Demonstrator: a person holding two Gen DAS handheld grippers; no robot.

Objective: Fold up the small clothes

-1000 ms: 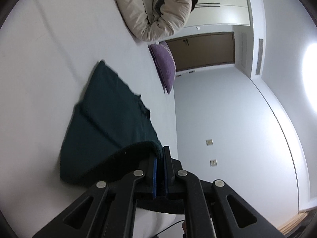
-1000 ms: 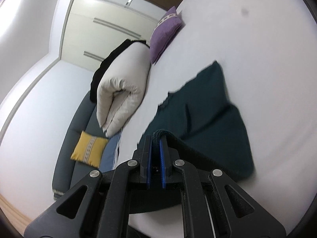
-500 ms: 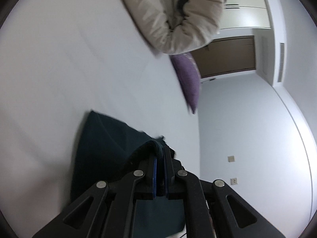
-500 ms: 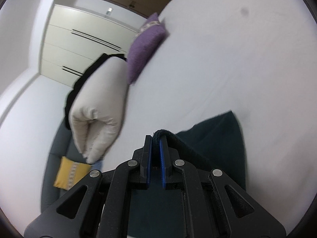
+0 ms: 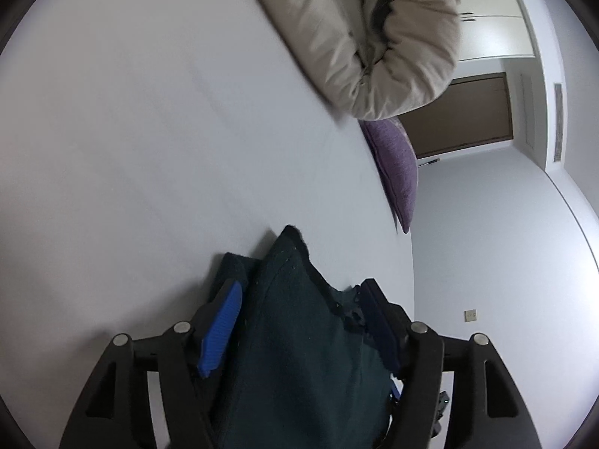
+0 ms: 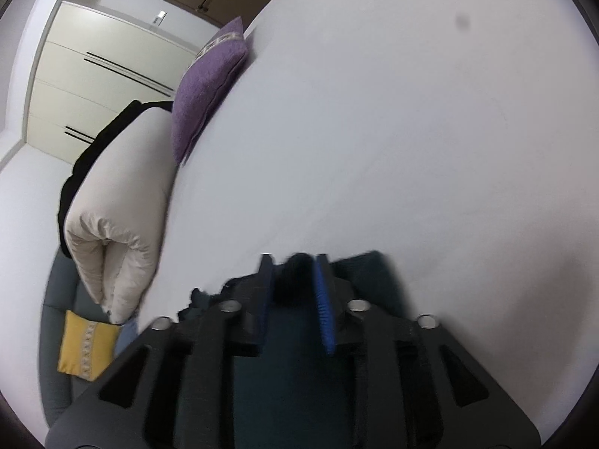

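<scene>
A dark teal garment [image 5: 299, 336] lies folded on the white bed [image 5: 149, 149]. My left gripper [image 5: 301, 284] hangs low over it, jaws opening wide. The cloth's folded corner lies loose between the blue pads [image 5: 221, 329], which do not press on it. In the right wrist view the same garment [image 6: 374, 273] spreads under my right gripper [image 6: 294, 260]. Its jaws are opening too, with a dark bunched fold of cloth between them. That view is blurred.
A rolled beige duvet [image 5: 374, 37] [image 6: 119, 205] and a purple cushion [image 5: 397, 172] [image 6: 206, 86] lie along the bed's far edge. Beyond it are a grey sofa [image 6: 56, 299] with a yellow cushion [image 6: 86, 344], a cream wardrobe [image 6: 93, 56] and a brown door [image 5: 468, 112].
Both grippers carried the garment's edge forward and down over the rest of it. They were shut on the cloth before; now both jaws stand apart.
</scene>
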